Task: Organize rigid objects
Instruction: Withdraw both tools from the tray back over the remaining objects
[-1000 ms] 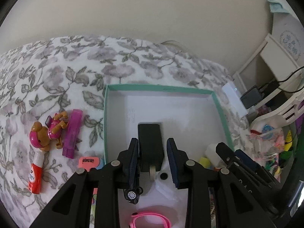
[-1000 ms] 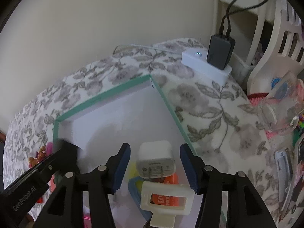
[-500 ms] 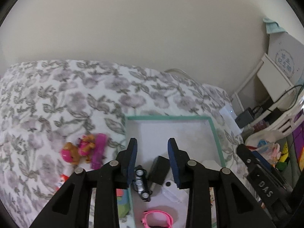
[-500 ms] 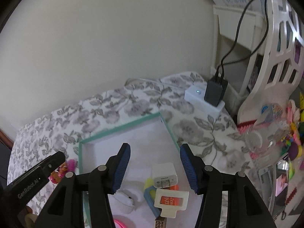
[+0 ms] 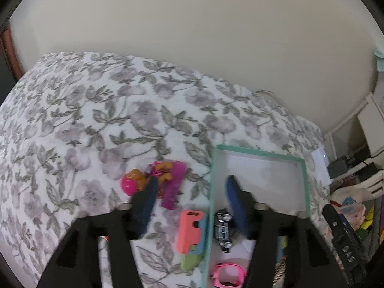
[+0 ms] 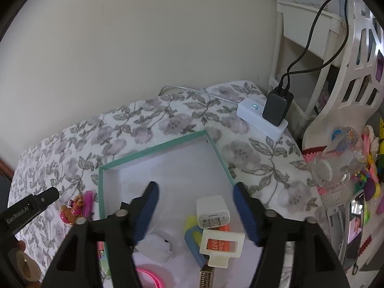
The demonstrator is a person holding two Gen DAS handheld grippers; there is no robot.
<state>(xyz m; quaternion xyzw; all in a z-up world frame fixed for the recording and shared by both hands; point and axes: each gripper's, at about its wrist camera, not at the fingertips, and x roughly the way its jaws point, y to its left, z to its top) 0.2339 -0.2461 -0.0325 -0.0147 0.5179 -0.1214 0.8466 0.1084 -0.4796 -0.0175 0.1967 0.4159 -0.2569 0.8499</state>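
Seen from the left wrist, the left tool [image 5: 189,199] has just spread its jaws wide and grips nothing; it hangs above the near left wall of the teal-rimmed box [image 5: 304,182] on the flowered bed [image 5: 100,120]. Inside the box lie a small toy car [image 5: 223,231] and a pink ring-shaped thing [image 5: 228,274]. Outside it, to the left, wait a toy figure [image 5: 138,180], a magenta piece [image 5: 174,184] touching it, and a coral block [image 5: 188,230] resting on a green one just beside the box wall. From the right wrist, the right tool [image 6: 194,211] has likewise just widened and is empty, poised over a white charger [image 6: 212,211], an orange piece in a cream holder [image 6: 222,244] and a white rounded thing [image 6: 159,244] (all already boxed). I judge the sorting well under way, with the bed-side toys left to collect.
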